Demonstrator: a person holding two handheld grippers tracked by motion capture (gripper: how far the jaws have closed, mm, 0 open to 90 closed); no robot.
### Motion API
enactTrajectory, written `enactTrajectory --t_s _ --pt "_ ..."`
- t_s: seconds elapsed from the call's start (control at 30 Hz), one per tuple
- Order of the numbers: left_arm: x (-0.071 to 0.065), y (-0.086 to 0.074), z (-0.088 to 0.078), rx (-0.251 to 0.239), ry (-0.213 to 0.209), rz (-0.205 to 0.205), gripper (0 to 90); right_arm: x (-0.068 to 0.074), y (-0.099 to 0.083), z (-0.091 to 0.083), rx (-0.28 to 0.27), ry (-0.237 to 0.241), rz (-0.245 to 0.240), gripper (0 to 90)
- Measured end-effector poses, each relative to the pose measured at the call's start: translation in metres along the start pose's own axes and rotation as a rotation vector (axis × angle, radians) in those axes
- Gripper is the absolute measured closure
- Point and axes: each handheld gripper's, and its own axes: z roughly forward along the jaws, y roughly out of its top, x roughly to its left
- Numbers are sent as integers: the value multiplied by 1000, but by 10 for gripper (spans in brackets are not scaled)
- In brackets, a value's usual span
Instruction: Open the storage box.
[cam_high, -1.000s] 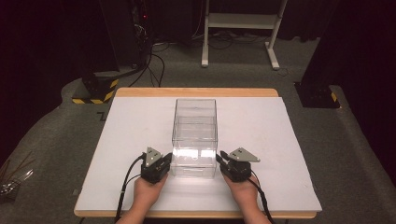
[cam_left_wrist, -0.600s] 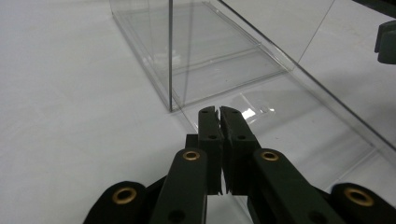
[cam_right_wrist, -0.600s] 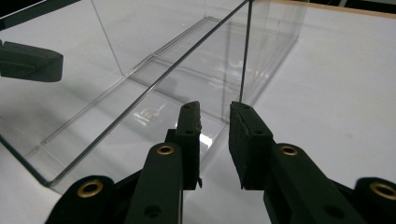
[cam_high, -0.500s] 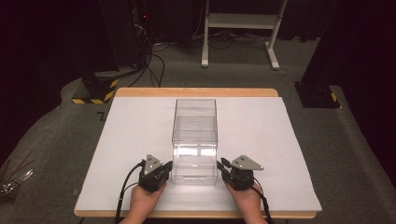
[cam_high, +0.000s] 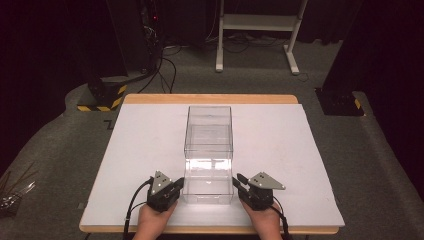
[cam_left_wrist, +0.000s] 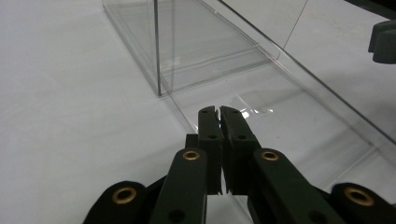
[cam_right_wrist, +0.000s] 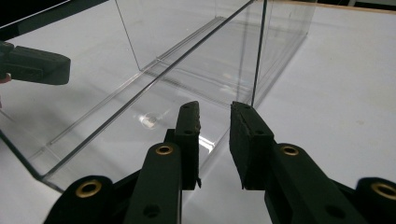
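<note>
Hand-held grippers (cam_high: 176, 184) (cam_high: 239, 181) flanking clear box (cam_high: 208, 145)

Two hands enter from near edge, each bearing black two-jaw gripper, both pointed away toward far side. Left hand (cam_high: 152, 220) low at near left, left gripper (cam_left_wrist: 219, 112) with jaws pressed together, tips meeting, nothing between. Right hand (cam_high: 263, 220) at near right, level with left; right gripper (cam_right_wrist: 215, 109) with jaws parted by narrow gap, pads bare. Grey three-cornered plate atop each gripper, cable trailing back along each wrist.
</note>
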Motion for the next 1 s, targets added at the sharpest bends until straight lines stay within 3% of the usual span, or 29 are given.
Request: enactTrajectory --t_s 0.13,0.17,0.2,0.3,0.5,0.77,0.93,1.0 --pt "1 -1 0 -7 -1 -8 842 0 -1 -1 0 -1 -1 696" --pt "0 -2 0 -14 -11 -41 832 -1 -1 -1 -2 2 2 684" --pt "4 -1 0 -8 -7 -9 815 -3 -1 -1 -3 8 7 665" --pt "10 -2 -1 -15 -18 -6 740 -6 -1 -2 -3 15 4 603" --pt "19 0 -5 -39 24 17 693 -15 1 -3 -9 -20 -10 567" --pt "64 -2 -16 -32 200 27 595 -40 1 -3 21 -79 0 495" --pt "89 -6 -21 7 268 -12 539 -57 -2 -1 64 -149 -11 468" --pt "95 -7 -23 25 286 -10 519 -65 -4 -1 79 -176 -13 456"
